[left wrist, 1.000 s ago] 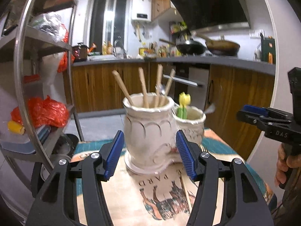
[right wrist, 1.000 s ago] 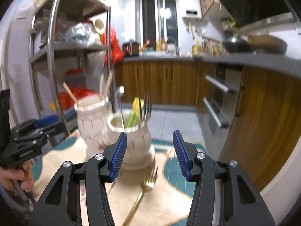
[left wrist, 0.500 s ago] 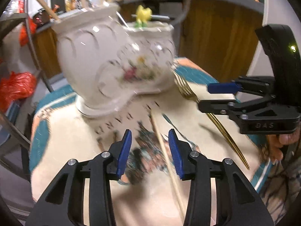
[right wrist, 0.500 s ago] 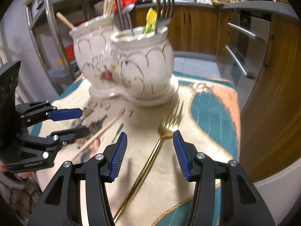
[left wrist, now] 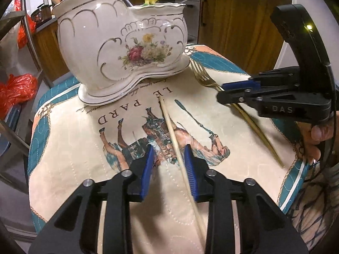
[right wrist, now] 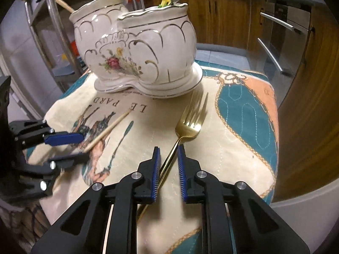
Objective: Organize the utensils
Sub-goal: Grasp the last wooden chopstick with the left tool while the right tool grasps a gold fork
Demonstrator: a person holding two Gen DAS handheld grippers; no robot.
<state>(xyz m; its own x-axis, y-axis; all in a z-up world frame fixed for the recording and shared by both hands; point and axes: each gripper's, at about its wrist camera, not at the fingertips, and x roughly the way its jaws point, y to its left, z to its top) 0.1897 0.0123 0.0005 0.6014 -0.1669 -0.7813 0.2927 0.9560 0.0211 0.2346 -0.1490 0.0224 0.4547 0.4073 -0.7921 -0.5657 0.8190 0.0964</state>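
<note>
A white two-pot ceramic utensil holder [left wrist: 118, 48] [right wrist: 135, 57] with a flower print stands at the back of the small table and holds wooden sticks and forks. A wooden chopstick [left wrist: 169, 129] [right wrist: 108, 129] lies on the cloth. My left gripper [left wrist: 168, 160] is low over it, open, its pads on either side of the stick, not closed on it. A gold fork [right wrist: 188, 124] [left wrist: 243, 110] lies to the right. My right gripper [right wrist: 168, 160] is open around the fork's handle, with gaps on both sides.
A printed cloth [left wrist: 131, 114] with a horse picture covers the table; its edges drop off near both grippers. A metal rack [left wrist: 27, 48] with red bags stands at left. Wooden kitchen cabinets [right wrist: 228, 21] stand behind and to the right.
Both grippers have come down from in front of the holder to the cloth. The left now straddles the chopstick and the right straddles the fork handle. Both jaws have narrowed.
</note>
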